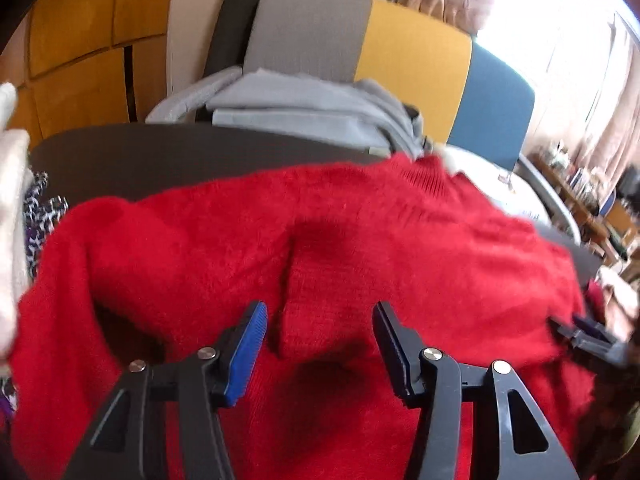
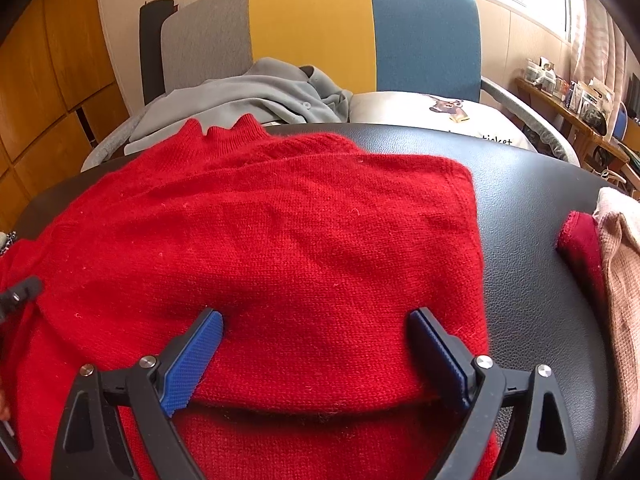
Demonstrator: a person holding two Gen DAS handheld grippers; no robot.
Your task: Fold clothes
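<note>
A red knit sweater (image 2: 280, 220) lies spread on a black padded table (image 2: 540, 280), with its collar at the far side and its right side folded in. In the left wrist view a sleeve of the red sweater (image 1: 316, 280) lies folded across the body. My left gripper (image 1: 320, 312) is open just over it, the sleeve's cuff between the fingers with neither pad pressing on it. My right gripper (image 2: 316, 318) stands wide open, its tips resting on the folded right panel near the hem. Each gripper shows at the edge of the other's view.
A grey garment (image 2: 248, 96) and a white printed cloth (image 2: 432, 112) lie on the grey, yellow and blue chair (image 2: 312, 28) behind the table. A pink knit (image 2: 620, 260) over a dark red cloth (image 2: 580, 248) sits at the right edge. A patterned cloth (image 1: 40, 216) lies at the left.
</note>
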